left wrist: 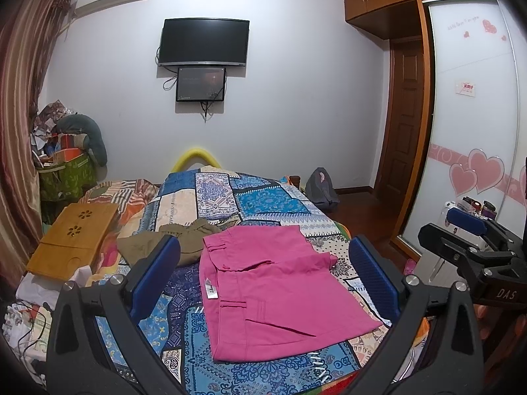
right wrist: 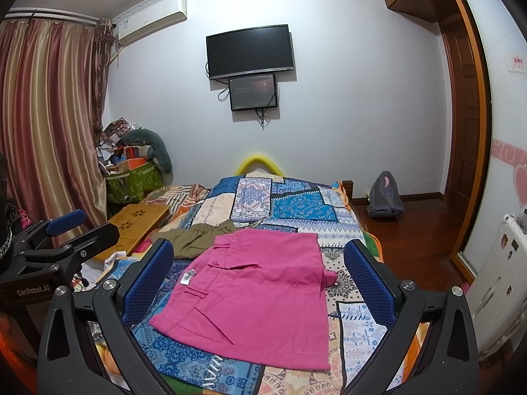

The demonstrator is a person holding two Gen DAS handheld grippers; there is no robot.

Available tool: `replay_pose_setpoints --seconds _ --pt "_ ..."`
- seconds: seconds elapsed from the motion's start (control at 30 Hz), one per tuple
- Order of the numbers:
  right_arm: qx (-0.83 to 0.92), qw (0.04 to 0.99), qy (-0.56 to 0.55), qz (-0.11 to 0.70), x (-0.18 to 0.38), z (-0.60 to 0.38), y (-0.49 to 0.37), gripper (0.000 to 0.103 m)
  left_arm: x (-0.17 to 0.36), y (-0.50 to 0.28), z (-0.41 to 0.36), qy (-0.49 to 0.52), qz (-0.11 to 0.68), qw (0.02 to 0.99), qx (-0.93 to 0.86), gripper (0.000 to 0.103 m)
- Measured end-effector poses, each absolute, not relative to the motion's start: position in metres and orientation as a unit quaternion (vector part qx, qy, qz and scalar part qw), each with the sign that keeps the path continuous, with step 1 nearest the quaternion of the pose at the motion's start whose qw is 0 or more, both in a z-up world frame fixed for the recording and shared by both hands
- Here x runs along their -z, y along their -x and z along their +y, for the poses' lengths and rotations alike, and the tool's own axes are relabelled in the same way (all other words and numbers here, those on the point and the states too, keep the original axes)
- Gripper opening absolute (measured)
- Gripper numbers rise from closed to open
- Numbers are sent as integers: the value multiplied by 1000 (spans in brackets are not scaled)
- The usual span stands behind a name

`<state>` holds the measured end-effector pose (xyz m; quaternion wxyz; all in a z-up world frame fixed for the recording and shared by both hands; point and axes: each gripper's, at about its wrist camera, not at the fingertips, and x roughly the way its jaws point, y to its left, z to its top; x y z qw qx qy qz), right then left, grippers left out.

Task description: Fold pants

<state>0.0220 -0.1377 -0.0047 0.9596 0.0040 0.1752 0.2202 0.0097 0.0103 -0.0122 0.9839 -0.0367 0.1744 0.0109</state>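
Observation:
Pink pants (left wrist: 276, 286) (right wrist: 260, 293) lie folded into a flat rectangle on the patterned quilt (left wrist: 230, 197) (right wrist: 290, 204), a white label showing at the waistband. Olive-brown pants (left wrist: 174, 240) (right wrist: 201, 235) lie crumpled just behind them to the left. My left gripper (left wrist: 263, 270) hovers above the pink pants, open, with nothing between its blue pads. My right gripper (right wrist: 260, 270) is also open and empty above the same pants. In the left wrist view the right gripper (left wrist: 467, 230) shows at the right edge; in the right wrist view the left gripper (right wrist: 66, 227) shows at the left.
A wooden lap tray (left wrist: 72, 240) (right wrist: 138, 223) rests on the bed's left side. Green bags of clutter (left wrist: 66, 171) stand by the curtain. A grey backpack (right wrist: 383, 197) sits on the floor by the door. A white suitcase (right wrist: 497, 283) stands at the right.

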Motion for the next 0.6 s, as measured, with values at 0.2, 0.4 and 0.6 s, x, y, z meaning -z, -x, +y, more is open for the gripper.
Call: replay_pose_setpoints --seconds 0.2,0.4,0.6 --pt "-220 960 -4 175 6 -138 -21 103 12 -11 10 37 175 984 -12 103" --pt "-220 959 -6 177 7 -139 -23 103 13 -11 12 35 174 984 -12 103" --pt "-220 958 -8 183 15 -139 -25 103 15 -11 14 34 176 984 -13 103"
